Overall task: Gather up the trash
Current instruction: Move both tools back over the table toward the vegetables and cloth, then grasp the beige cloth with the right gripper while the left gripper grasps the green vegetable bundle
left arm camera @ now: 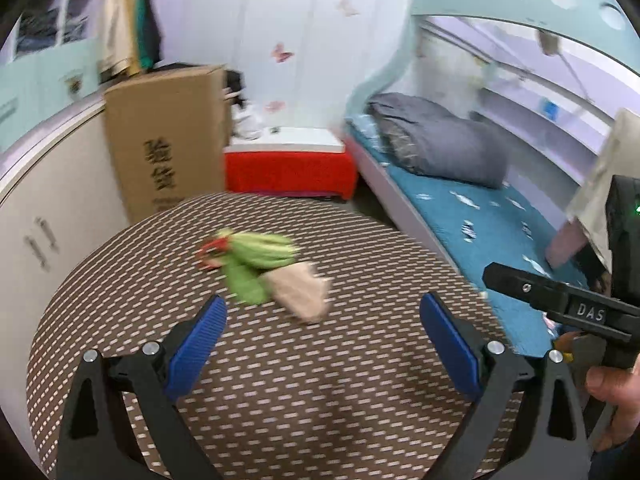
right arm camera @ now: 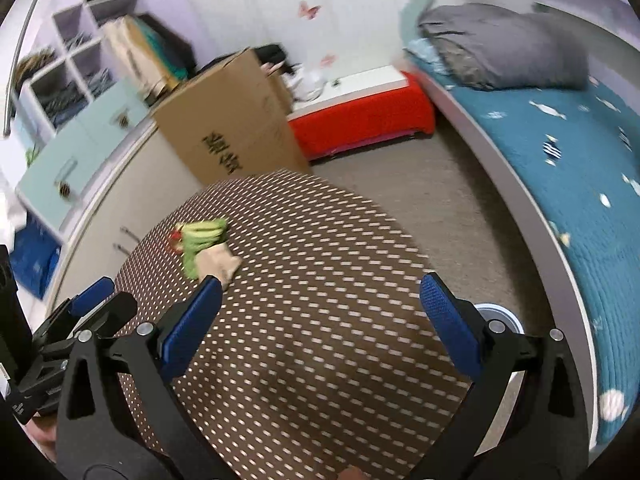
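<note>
Left wrist view shows our left gripper [left arm camera: 322,320] spread wide above the round patterned table [left arm camera: 360,392], nothing between its blue pads. We see the trash, a green wrapper [left arm camera: 256,260] touching a beige scrap [left arm camera: 300,288], lying on the table at twelve o'clock, blurred. Our right gripper [right arm camera: 320,304] is likewise spread and empty, with the trash at ten o'clock beside a cardboard box [right arm camera: 232,120].

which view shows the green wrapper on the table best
The left wrist view: the green wrapper lies near the middle of the frame, large though blurred, past the open left gripper. In the right wrist view the wrapper is smaller, off to the left.
</note>
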`<state>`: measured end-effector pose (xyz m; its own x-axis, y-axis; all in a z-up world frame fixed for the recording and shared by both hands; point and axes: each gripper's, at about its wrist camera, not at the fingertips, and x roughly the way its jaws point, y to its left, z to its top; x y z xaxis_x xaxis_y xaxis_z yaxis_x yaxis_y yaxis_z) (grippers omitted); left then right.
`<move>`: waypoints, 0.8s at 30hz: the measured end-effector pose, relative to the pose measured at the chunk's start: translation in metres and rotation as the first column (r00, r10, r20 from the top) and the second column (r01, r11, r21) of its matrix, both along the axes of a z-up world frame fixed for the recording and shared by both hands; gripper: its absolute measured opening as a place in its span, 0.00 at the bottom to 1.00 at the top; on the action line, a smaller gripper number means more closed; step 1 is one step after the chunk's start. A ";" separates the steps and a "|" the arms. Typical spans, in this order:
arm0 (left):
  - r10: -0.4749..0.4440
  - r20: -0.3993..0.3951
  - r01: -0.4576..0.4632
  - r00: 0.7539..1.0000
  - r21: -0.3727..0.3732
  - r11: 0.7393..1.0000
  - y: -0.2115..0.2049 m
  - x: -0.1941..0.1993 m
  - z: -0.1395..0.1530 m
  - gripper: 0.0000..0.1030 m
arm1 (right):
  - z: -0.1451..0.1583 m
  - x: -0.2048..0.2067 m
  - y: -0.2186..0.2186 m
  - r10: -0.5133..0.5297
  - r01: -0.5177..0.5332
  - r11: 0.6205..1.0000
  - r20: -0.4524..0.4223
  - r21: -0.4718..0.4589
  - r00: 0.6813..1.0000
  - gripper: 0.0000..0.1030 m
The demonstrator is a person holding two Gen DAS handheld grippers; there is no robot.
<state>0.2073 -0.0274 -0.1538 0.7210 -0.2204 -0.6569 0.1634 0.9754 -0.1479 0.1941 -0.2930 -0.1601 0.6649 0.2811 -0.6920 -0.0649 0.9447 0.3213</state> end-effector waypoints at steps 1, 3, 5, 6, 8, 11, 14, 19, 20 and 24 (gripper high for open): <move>0.023 -0.008 -0.023 1.000 0.001 1.000 0.009 0.001 -0.003 0.92 | -0.003 0.005 0.011 0.022 -0.022 1.000 -0.004 -0.012 1.000 0.94; 0.058 -0.015 -0.058 0.998 0.004 0.998 0.022 0.003 -0.008 0.92 | -0.008 0.015 0.030 0.058 -0.058 0.998 -0.014 -0.033 0.998 0.94; 0.100 -0.026 -0.100 0.995 0.005 0.995 0.039 0.005 -0.015 0.92 | -0.016 0.026 0.050 0.092 -0.094 0.994 -0.031 -0.053 0.995 0.94; 0.123 -0.034 -0.123 0.992 0.004 0.992 0.048 0.007 -0.019 0.92 | -0.019 0.029 0.056 0.105 -0.107 0.993 -0.037 -0.058 0.994 0.94; 0.150 -0.048 -0.150 0.988 0.001 0.989 0.063 0.011 -0.025 0.92 | -0.027 0.037 0.072 0.139 -0.143 0.987 -0.045 -0.078 0.989 0.94; 0.192 -0.069 -0.192 0.979 0.001 0.981 0.084 0.014 -0.035 0.92 | -0.036 0.048 0.096 0.185 -0.190 0.976 -0.060 -0.103 0.981 0.94; 0.218 -0.084 -0.219 0.972 0.001 0.976 0.098 0.017 -0.042 0.92 | -0.047 0.060 0.117 0.228 -0.236 0.963 -0.070 -0.132 0.971 0.94; 0.232 -0.097 -0.232 0.968 0.008 0.973 0.106 0.023 -0.049 0.92 | -0.060 0.071 0.140 0.289 -0.298 0.941 -0.076 -0.163 0.954 0.87; 0.230 -0.099 -0.231 0.968 0.008 0.973 0.106 0.025 -0.050 0.92 | -0.062 0.072 0.145 0.299 -0.308 0.935 -0.080 -0.175 0.951 0.82; 0.215 -0.099 -0.215 0.972 0.009 0.977 0.098 0.041 -0.050 0.92 | -0.068 0.073 0.152 0.329 -0.332 0.915 -0.054 -0.228 0.943 0.38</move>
<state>0.2486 0.0703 -0.2036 0.6832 -0.0688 -0.7270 -0.0654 0.9858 -0.1548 0.2666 -0.1412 -0.2285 0.5514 0.3150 -0.7725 -0.3833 0.9181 0.1007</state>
